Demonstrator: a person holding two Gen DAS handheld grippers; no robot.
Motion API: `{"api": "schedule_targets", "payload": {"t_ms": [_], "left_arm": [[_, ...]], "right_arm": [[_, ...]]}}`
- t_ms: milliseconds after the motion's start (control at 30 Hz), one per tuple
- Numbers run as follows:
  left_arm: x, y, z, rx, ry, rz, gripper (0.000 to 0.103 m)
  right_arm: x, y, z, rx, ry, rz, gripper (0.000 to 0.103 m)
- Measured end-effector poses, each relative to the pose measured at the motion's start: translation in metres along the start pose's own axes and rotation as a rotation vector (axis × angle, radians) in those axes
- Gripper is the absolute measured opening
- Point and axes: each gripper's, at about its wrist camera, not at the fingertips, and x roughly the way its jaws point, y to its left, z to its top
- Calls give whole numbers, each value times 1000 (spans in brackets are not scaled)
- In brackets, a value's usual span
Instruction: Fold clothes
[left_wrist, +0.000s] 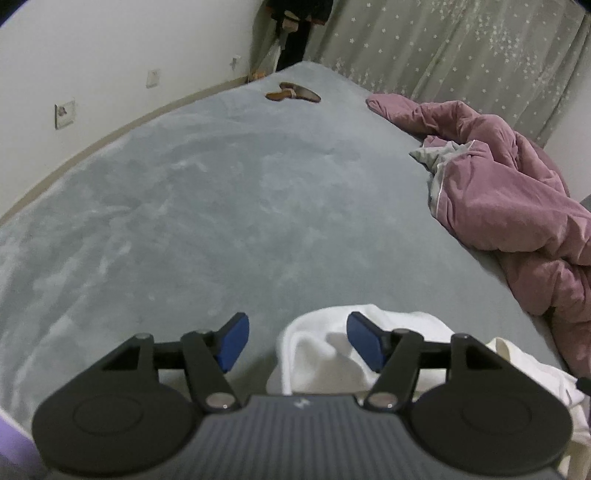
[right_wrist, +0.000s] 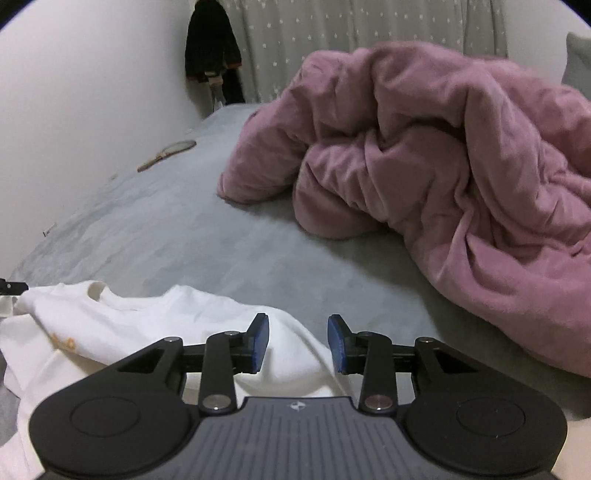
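Both tongs, left (left_wrist: 293, 341) and right (right_wrist: 297, 341), gape over soft white shirt (right_wrist: 155, 321) (plush grey bedspread (left_wrist: 207, 206)).

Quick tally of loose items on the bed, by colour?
White: 1, the shirt
Pink: 1, the duvet
Brown: 1, the racket-like object
Total: 3, all on the grey bed; both grippers open.

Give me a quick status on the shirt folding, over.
Left gripper open, right gripper open, both over the white shirt. Shirt crumpled on grey bed, unfolded. Pink duvet heaped beside it, not touching.
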Motion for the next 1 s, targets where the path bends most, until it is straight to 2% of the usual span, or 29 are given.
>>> {"api": "schedule_targets", "payload": {"t_ms": [233,333,400,433,467,500,533,567,700,867,1000], "left_arm": [[21,0,2,16,32,-70,62],[30,-4,0,38,51,-74,60],[33,-7,-1,55,60,-74,50],[33,-9,-1,68,61,-68,32],[32,-11,-2,83,61,-58,20],[31,-13,-2,97,60,-49,18],[31,-15,-3,113,58,-38,15],[29,-18,-4,133,49,-27,11],[18,-29,-6,210,-3,9,9],[-7,-28,4,173,-99,-12,8],[-18,-37,5,214,-173,66,8]], "right_arm": [[32,-13,-4,31,94,67,43],[47,-13,-8,9,131,58,43],[51,-10,-10,-15,139,52,43],[52,-8,-11,-28,138,48,42],[52,-6,-11,-42,137,46,34],[52,-3,-10,-59,136,47,24],[51,1,-10,-77,135,45,8],[51,5,-9,-98,133,30,7],[44,20,-6,-182,83,-38,5],[17,30,6,-230,-45,-97,4],[5,44,12,-301,-133,-177,4]]}}
